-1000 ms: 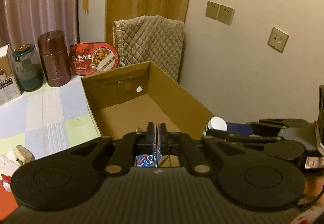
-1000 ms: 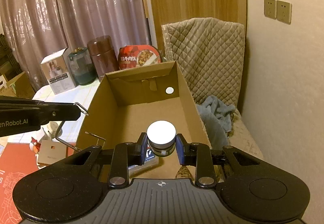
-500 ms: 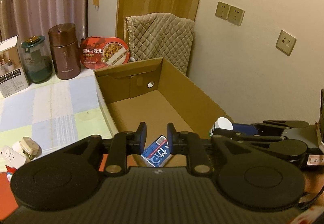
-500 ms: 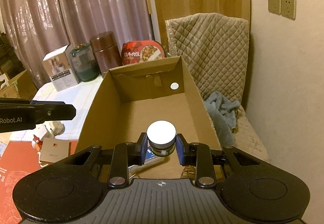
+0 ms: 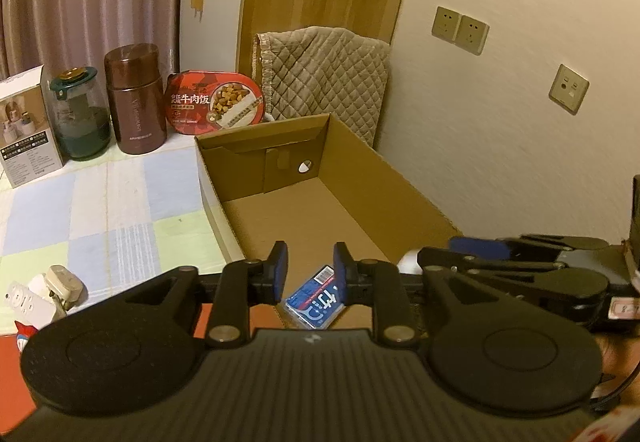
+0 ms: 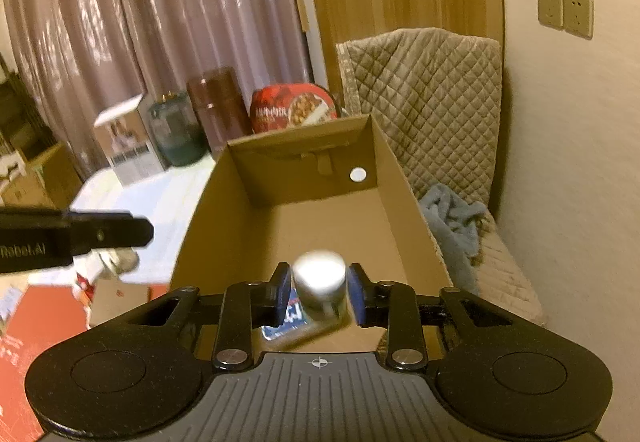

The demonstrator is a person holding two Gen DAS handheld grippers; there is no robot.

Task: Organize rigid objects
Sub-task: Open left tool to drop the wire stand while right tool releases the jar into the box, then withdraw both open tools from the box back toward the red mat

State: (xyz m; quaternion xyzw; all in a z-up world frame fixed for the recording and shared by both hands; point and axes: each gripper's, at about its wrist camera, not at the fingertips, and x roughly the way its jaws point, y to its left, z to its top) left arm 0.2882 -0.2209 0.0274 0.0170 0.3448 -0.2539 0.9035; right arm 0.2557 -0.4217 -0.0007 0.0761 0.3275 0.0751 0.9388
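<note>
An open cardboard box (image 5: pixel 404 186) (image 6: pixel 404 186) stands on the table. A flat blue packet (image 5: pixel 314 298) lies on its near floor, also seen in the right wrist view (image 6: pixel 294 324). My left gripper (image 5: pixel 308 274) is open and empty above the packet. My right gripper (image 6: pixel 320 294) is open; a small white-lidded jar (image 6: pixel 320 284), blurred, sits between the fingers with gaps on both sides, over the box's near end. The right gripper also shows at the right of the left wrist view (image 5: pixel 476 248).
At the table's back stand a brown canister (image 5: pixel 136 100), a green-lidded glass jar (image 5: pixel 78 114), a white carton (image 5: pixel 26 126) and a red meal tub (image 5: pixel 216 102). White plugs (image 5: pixel 44 292) lie at front left. A quilted chair (image 6: pixel 424 102) and blue cloth (image 6: pixel 452 214) are right of the box.
My left gripper opened, let go of the blue packet into the box and rose. My right gripper's fingers spread off the jar, which now looks blurred between them.
</note>
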